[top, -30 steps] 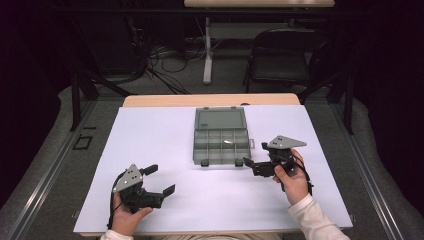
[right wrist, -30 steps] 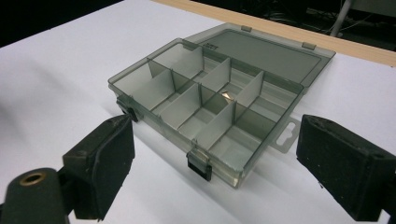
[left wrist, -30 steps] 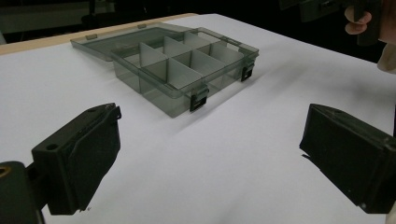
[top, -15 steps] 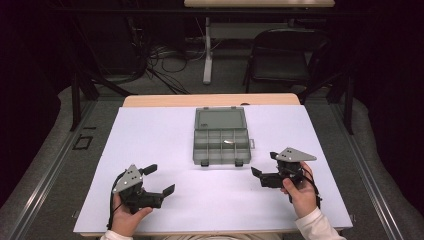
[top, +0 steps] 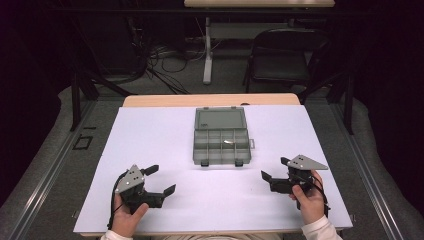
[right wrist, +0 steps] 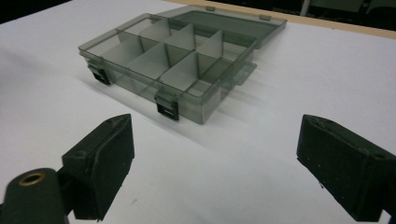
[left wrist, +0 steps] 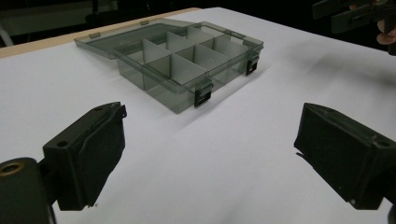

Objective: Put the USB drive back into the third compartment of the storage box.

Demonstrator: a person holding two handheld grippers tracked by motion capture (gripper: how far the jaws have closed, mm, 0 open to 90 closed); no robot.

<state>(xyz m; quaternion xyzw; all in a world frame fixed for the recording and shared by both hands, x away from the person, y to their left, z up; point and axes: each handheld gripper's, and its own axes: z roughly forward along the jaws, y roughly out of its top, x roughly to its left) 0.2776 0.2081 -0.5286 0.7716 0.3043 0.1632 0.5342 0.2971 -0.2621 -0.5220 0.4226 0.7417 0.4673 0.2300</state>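
Black tongs (top: 272, 169) with grey triangular plates, white sleeves (top: 320, 231).

Small item (top: 228, 143) in organizer box (top: 220, 152) unidentifiable

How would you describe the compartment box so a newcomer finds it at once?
On the white sheet covering the table, look mid-table, ahead of both grippers. The box is smoky translucent plastic, its lid open flat behind it, with divided compartments and two black latches in front.
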